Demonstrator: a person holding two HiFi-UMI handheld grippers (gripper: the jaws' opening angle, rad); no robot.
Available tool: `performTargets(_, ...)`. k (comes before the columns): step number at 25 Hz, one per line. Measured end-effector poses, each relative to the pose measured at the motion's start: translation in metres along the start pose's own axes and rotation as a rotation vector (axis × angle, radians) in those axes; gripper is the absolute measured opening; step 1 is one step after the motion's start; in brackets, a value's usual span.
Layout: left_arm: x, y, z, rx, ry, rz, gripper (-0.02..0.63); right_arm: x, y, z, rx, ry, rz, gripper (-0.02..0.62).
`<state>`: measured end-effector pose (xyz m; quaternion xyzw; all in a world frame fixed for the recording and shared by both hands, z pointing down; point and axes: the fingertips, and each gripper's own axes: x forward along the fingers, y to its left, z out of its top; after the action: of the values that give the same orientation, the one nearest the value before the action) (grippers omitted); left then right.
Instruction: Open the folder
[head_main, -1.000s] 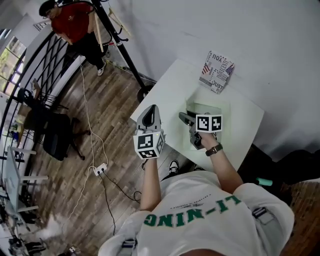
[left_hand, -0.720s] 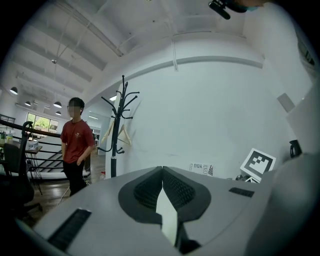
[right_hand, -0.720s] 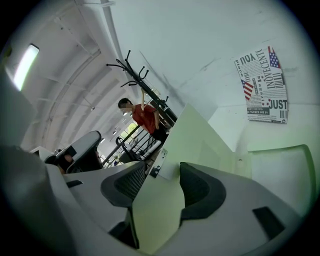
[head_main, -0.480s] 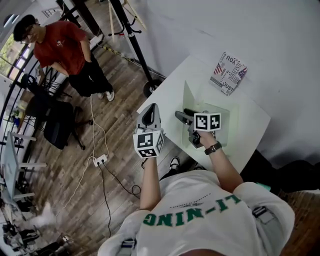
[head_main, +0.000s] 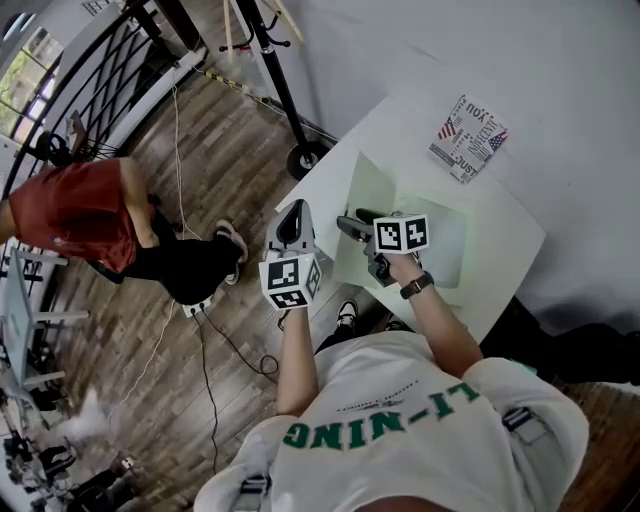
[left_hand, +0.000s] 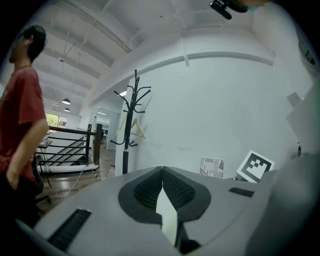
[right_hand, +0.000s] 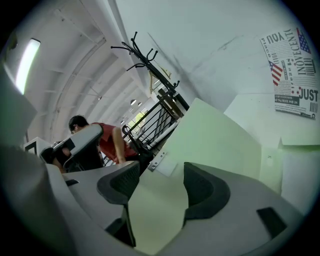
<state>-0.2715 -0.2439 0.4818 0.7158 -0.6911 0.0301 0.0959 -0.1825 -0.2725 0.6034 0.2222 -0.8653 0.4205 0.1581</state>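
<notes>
A pale green folder (head_main: 440, 250) lies open on the white table (head_main: 500, 215). Its cover (head_main: 365, 190) is swung out to the left toward the table's edge. My right gripper (head_main: 350, 225) is over that cover, and its jaws are opening. In the right gripper view the cover (right_hand: 220, 130) runs through the wide gap of the right gripper (right_hand: 160, 175), and the pads do not press on it. My left gripper (head_main: 296, 207) hovers just off the table's left edge, apart from the folder. In its own view the left gripper (left_hand: 161, 172) has its tips together and nothing gripped.
A booklet with flag print (head_main: 468, 138) lies at the table's far corner by the wall. A black coat stand (head_main: 275, 60) stands on the wood floor left of the table. A person in a red shirt (head_main: 90, 215) is on the floor at left, near a cable and power strip (head_main: 200, 305).
The folder's cover has gone from nearly closed to swung out left. The right gripper's jaws have widened and let it go. The person in red has moved across the floor.
</notes>
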Motion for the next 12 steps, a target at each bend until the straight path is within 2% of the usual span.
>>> performTargets(12, 0.004, 0.047, -0.028, -0.05, 0.043, 0.06, 0.015, 0.078, -0.014, -0.025, -0.063, 0.133, -0.038, 0.268)
